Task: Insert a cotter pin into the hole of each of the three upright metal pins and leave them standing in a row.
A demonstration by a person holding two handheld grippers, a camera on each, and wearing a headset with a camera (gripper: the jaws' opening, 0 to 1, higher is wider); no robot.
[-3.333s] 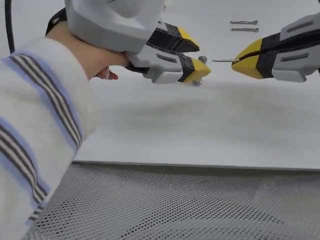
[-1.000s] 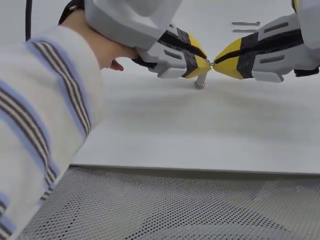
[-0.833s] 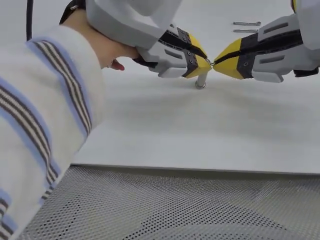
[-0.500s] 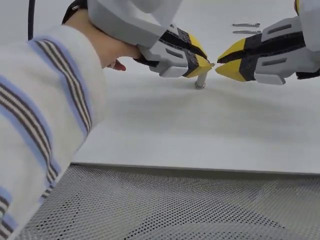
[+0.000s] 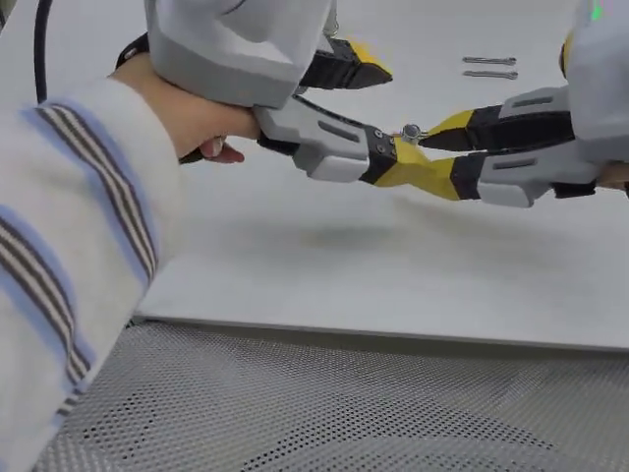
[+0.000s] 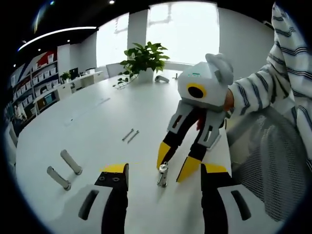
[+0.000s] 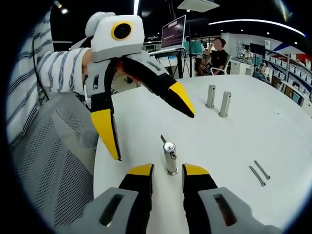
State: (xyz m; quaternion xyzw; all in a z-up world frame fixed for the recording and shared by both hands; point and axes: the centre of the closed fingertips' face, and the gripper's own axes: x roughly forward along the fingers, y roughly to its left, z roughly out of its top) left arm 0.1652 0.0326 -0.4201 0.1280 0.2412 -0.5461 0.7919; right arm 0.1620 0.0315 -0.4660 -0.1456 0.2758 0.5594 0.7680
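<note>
**Cotter pin through, now release clean**

Left gripper gapes wide, right gripper sits slack-jawed astride the upright metal pin, mid-table, cotter pin poking through. Best back both straight off, no brushing, or it topples

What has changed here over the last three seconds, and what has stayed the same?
The right gripper pushed the cotter pin into the metal pin, let go, and now straddles it, open. The left gripper released the metal pin and opened wide. The metal pin stays upright; two spare cotter pins lie where they were.
</note>
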